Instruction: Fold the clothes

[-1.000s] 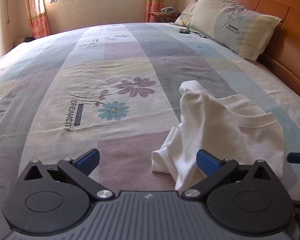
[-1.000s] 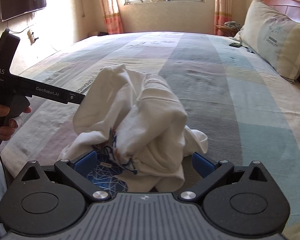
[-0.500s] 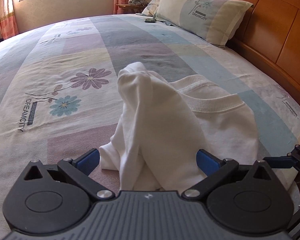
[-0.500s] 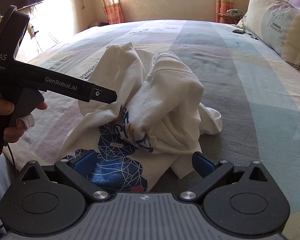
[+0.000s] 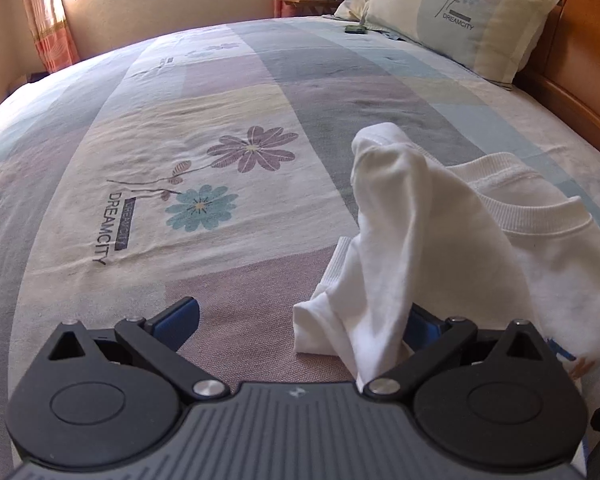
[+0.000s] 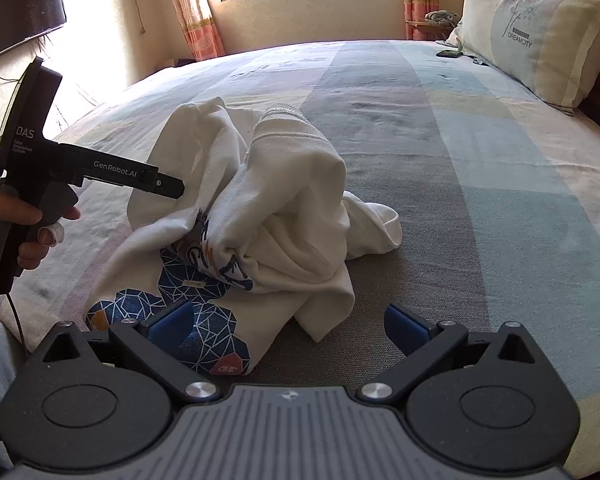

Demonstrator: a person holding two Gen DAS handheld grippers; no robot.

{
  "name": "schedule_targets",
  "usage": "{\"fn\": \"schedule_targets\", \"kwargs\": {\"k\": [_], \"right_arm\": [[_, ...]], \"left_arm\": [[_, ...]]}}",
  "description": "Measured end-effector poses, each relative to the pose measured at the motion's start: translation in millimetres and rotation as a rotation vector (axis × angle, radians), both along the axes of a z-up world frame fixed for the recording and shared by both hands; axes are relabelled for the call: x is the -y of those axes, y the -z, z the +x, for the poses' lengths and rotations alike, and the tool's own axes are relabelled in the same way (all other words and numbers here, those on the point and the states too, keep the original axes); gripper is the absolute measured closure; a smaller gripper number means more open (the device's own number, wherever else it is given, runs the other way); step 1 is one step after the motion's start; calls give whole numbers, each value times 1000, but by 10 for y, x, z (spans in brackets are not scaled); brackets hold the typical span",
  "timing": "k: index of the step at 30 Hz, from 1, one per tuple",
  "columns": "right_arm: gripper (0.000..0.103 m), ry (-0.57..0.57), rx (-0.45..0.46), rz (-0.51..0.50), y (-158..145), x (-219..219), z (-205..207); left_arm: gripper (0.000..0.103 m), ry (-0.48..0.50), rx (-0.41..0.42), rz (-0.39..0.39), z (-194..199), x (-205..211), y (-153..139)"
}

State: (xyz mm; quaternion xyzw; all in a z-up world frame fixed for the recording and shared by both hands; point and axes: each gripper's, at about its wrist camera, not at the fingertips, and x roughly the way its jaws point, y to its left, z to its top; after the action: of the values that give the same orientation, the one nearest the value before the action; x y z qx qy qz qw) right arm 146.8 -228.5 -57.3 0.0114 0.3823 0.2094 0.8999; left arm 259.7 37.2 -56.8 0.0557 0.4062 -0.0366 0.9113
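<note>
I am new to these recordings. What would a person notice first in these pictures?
First, the crumpled white T-shirt heaped near the middle of the bed, its blue print facing up at the near edge. Next, the left gripper, held in a hand, reaching toward the shirt from the left. Behind, a big pillow leans against the headboard.

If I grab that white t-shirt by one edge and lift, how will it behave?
The white t-shirt is bunched in soft folds on the bed, so it will likely go floppy and drape. It looks light and thin. The crumpled layers may unfurl unevenly, dragging the printed part.
</note>
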Motion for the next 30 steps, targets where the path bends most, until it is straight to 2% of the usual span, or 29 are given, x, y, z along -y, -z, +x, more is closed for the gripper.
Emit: {"fn": "schedule_targets", "kwargs": {"k": [2, 4, 9, 13, 15, 18, 20, 22, 25, 30], "right_arm": [[0, 5, -4, 2, 5, 9, 11], [0, 10, -6, -2, 5, 19, 21], [0, 23, -6, -9, 10, 50, 41], [0, 31, -19, -1, 34, 58, 77], [0, 23, -21, 0, 38, 33, 80], [0, 10, -19, -10, 36, -14, 66], [0, 9, -19, -12, 29, -39, 54], [0, 12, -16, -16, 16, -44, 33], [0, 24, -14, -31, 3, -33, 16], [0, 54, -14, -49, -2, 44, 62]], "left_arm": [[1, -57, 24, 117, 70, -30, 5], [1, -120, 19, 176, 181, -151, 15], [1, -100, 3, 92, 143, -304, -52], [1, 20, -17, -8, -18, -199, -45], [1, 50, -52, -9, -7, -124, 50], [1, 32, -85, 14, 111, -48, 235], [1, -3, -80, -47, 200, -77, 288], [1, -38, -28, -113, 251, -142, 276], [0, -135, 41, -57, 345, -254, 268], [0, -192, 15, 50, 470, -537, 354]]}}
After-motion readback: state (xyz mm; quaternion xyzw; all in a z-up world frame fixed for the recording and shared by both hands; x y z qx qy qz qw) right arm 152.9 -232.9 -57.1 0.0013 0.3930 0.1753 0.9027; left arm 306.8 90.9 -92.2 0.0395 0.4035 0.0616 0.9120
